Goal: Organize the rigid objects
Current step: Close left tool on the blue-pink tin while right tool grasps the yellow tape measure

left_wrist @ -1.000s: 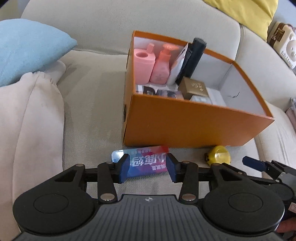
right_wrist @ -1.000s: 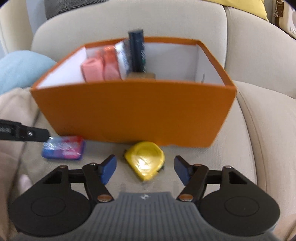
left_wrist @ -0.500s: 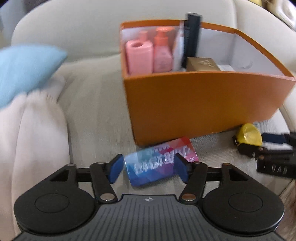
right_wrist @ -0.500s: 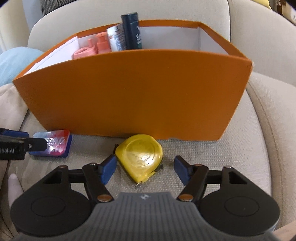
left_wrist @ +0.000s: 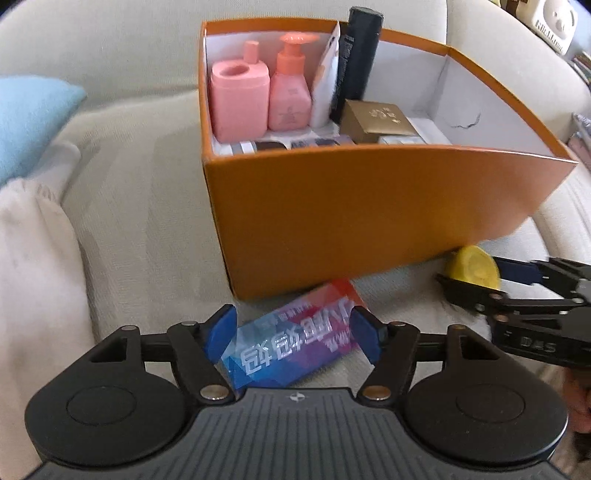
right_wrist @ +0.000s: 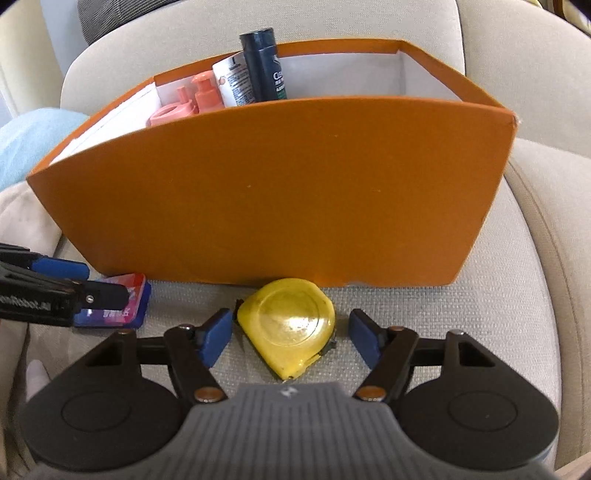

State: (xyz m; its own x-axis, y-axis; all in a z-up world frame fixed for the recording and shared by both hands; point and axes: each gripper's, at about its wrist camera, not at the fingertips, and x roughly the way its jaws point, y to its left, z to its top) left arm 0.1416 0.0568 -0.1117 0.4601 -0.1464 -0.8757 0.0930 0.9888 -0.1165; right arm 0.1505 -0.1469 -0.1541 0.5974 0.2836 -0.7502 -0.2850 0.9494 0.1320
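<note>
An orange box [left_wrist: 332, 206] stands on the sofa seat and holds pink bottles [left_wrist: 258, 96], a dark tube [left_wrist: 356, 62] and small boxes. A blue and red packet [left_wrist: 295, 339] lies in front of the box, between the fingers of my open left gripper [left_wrist: 293, 334]. A yellow tape measure [right_wrist: 286, 325] lies in front of the box [right_wrist: 277, 192], between the fingers of my open right gripper [right_wrist: 290, 338]. The tape measure [left_wrist: 472, 266] and the right gripper show at the right of the left wrist view. The packet [right_wrist: 118, 306] and the left gripper show at the left of the right wrist view.
A light blue cushion [left_wrist: 29, 118] and a cream blanket [left_wrist: 33, 266] lie on the sofa left of the box. The sofa back [right_wrist: 258, 33] rises behind the box. Beige seat cushion [right_wrist: 535, 258] extends to the right.
Both grippers have moved closer to their objects. The packet now sits deeper between the left fingers and the tape measure deeper between the right fingers. Both stay open.
</note>
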